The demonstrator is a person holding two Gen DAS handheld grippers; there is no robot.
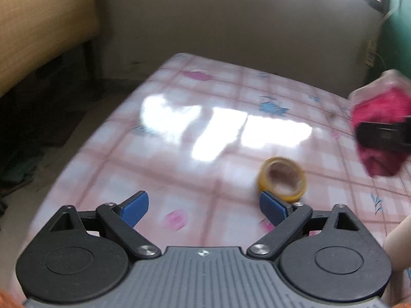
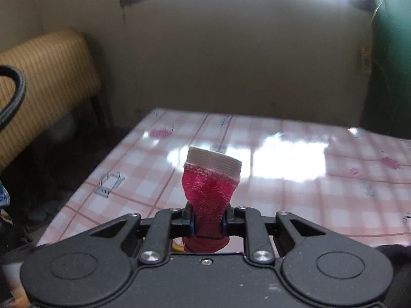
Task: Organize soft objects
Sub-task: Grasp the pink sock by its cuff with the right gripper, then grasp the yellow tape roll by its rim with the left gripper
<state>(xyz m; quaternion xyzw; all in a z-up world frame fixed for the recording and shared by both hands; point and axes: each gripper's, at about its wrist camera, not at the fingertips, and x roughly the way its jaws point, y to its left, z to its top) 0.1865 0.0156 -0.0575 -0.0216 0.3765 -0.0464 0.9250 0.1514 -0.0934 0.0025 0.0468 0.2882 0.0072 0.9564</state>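
Note:
My right gripper (image 2: 207, 220) is shut on a pink sock (image 2: 209, 195) with a white ribbed cuff; the sock sticks up between the pads, above the checked table (image 2: 295, 200). In the left wrist view the same pink sock (image 1: 380, 113) appears at the far right edge, blurred, with the dark finger of the right gripper across it. My left gripper (image 1: 204, 206) hangs open over the table with nothing between its blue pads (image 1: 136, 206). A yellow tape roll (image 1: 282, 179) lies on the table just beyond its right pad.
The table (image 1: 154, 154) has a glossy pink checked cloth with strong window glare. A tan wicker chair (image 2: 43, 77) stands beyond the left edge, and a green object (image 2: 390, 64) stands at the right by the wall. A black cable (image 2: 12, 95) loops at far left.

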